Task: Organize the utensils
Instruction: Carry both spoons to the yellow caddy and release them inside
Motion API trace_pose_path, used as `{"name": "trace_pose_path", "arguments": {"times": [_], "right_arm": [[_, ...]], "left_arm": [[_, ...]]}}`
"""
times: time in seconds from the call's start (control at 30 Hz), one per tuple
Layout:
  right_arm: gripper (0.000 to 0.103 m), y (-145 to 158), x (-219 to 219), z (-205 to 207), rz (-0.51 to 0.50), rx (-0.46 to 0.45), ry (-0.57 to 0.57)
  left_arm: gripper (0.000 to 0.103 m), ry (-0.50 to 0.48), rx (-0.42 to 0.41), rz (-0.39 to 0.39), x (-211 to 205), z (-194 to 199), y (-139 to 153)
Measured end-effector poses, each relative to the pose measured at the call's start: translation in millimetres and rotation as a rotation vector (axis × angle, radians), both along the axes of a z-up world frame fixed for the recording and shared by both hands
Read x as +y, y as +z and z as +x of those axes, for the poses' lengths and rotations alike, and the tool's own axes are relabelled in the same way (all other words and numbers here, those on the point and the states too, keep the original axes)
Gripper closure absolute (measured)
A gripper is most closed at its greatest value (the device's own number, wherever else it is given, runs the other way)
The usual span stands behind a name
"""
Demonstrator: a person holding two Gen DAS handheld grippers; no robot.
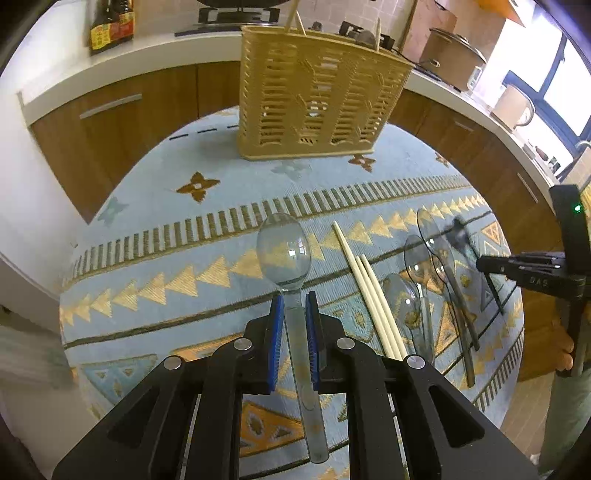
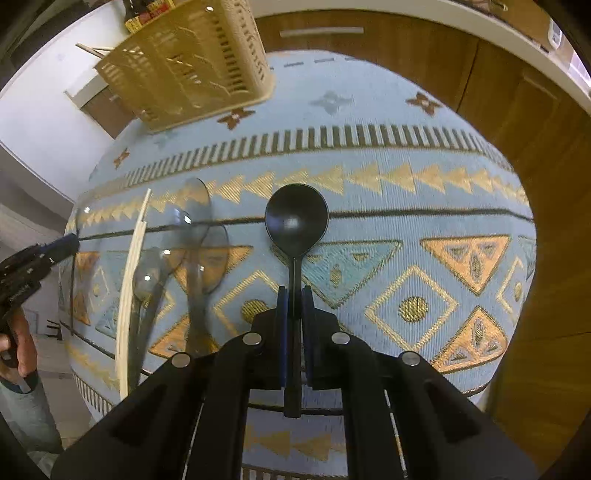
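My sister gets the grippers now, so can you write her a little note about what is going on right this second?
Left gripper: shut on the clear spoon, lifted over the table.
Right gripper: shut on the black spoon.
Utensil basket stands at the far edge of the tablecloth; some chopsticks stick out of it already.
Left to do: drop both spoons in, then the loose chopsticks and the other clear spoons on the cloth.

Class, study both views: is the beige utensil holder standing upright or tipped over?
Upright. The utensil holder stands on its flat base on the patterned tablecloth, its open top upward, with chopsticks sticking out above the rim.
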State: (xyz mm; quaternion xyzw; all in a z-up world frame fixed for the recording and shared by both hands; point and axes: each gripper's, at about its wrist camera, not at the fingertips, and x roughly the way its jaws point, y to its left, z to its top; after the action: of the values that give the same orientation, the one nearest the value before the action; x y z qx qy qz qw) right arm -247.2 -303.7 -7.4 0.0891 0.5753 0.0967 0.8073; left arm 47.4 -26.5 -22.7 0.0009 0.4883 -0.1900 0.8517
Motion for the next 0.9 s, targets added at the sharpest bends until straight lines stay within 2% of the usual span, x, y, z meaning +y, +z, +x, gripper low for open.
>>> {"name": "trace_pose_path", "arguments": {"times": [0.07, 0.13, 0.2, 0.33, 0.43, 0.47, 0.53, 0.57, 0.7, 0.77, 0.8, 0.9], "right_arm": [[0.092, 3, -2, -20, 0.009, 0.036, 0.000], [0.079, 8, -3, -35, 0.011, 0.054, 0.004], [0.073, 21, -3, -53, 0.011, 0.064, 0.020], [0.073, 37, 1, -71, -0.033, 0.089, 0.039], [0.076, 47, 8, -85, -0.086, 0.114, 0.036], [0.080, 51, 12, -88, -0.121, 0.115, 0.041], [0.097, 60, 19, -102, -0.171, 0.115, 0.051], [0.097, 65, 20, -109, -0.168, 0.114, 0.059], [0.098, 100, 25, -139, -0.206, 0.023, 0.087], [0.098, 128, 24, -153, -0.177, -0.029, 0.088], [0.098, 159, 19, -167, -0.166, -0.099, 0.089], [0.098, 208, 10, -187, -0.126, -0.211, 0.090]], "left_arm": [[0.093, 0.004, -0.001, -0.009, 2, 2, 0], [0.093, 0.003, 0.002, -0.015, 3, 5, 0], [0.093, 0.002, 0.002, -0.022, 4, 7, -1], [0.093, 0.004, -0.002, -0.047, 6, 10, 0], [0.093, 0.005, -0.018, -0.071, 9, 12, 4], [0.093, 0.006, -0.026, -0.080, 10, 12, 6], [0.093, 0.010, -0.053, -0.102, 14, 13, 12], [0.093, 0.013, -0.064, -0.111, 16, 13, 15], [0.093, 0.027, -0.127, -0.164, 27, 18, 35], [0.093, 0.009, -0.164, -0.186, 30, 21, 50], [0.093, 0.000, -0.197, -0.186, 30, 23, 60], [0.093, 0.023, -0.301, -0.211, 38, 35, 96]]}}
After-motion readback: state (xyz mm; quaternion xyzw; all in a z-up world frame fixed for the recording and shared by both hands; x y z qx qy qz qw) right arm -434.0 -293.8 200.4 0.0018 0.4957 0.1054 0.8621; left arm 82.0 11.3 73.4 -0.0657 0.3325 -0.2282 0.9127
